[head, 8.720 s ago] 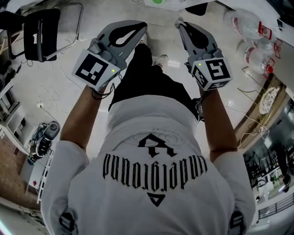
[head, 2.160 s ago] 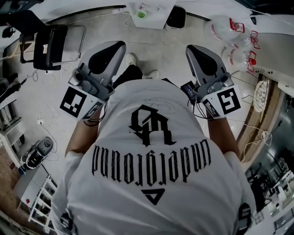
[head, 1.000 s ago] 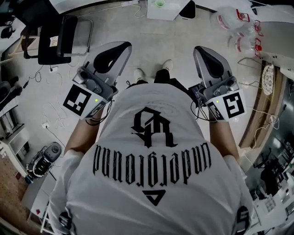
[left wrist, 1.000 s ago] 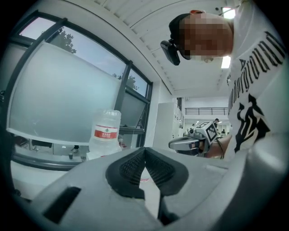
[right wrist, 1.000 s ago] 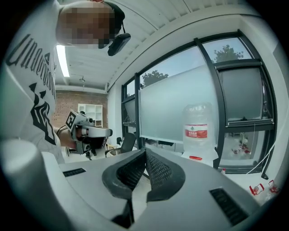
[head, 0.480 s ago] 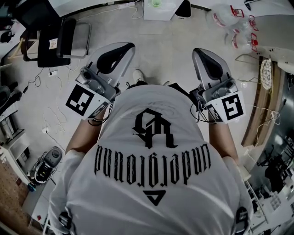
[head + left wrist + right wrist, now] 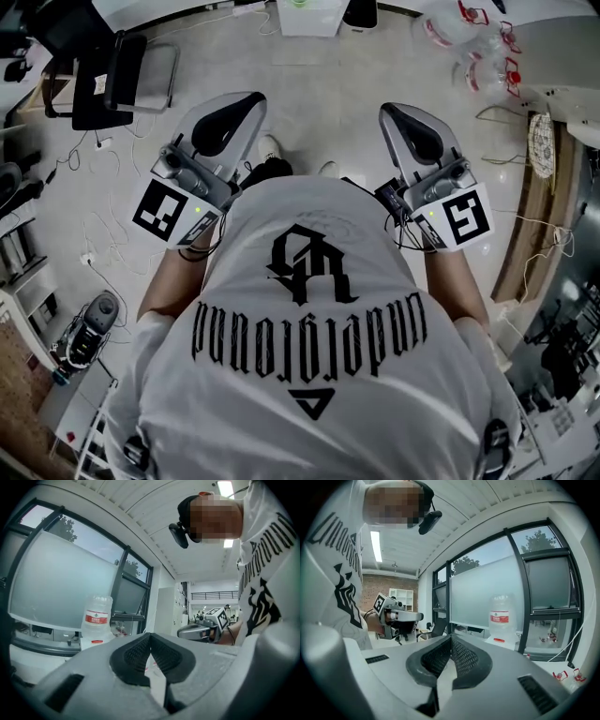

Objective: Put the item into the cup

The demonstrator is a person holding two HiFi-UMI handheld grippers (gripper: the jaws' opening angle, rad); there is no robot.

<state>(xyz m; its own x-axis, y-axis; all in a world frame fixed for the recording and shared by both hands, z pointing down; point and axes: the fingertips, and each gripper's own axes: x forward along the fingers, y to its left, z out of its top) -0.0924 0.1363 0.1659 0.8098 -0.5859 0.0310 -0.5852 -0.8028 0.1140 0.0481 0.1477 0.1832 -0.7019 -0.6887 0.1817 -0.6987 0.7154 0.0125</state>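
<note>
Left gripper [image 7: 150,638] and right gripper [image 7: 451,640] are both clenched and empty — neither item nor cup is in view. Arriving with jaws closed, they would likely knock the item rather than grasp it.

White short-sleeved T-shirt [image 7: 309,375], printed in black with lettering and emblem; dark band [image 7: 192,251] worn at left wrist. Grey shells on left gripper [image 7: 251,99] and right gripper [image 7: 389,112], lined with black ribbed pads [image 7: 136,656], each fitted with a black-and-white marker cube [image 7: 176,208].
</note>
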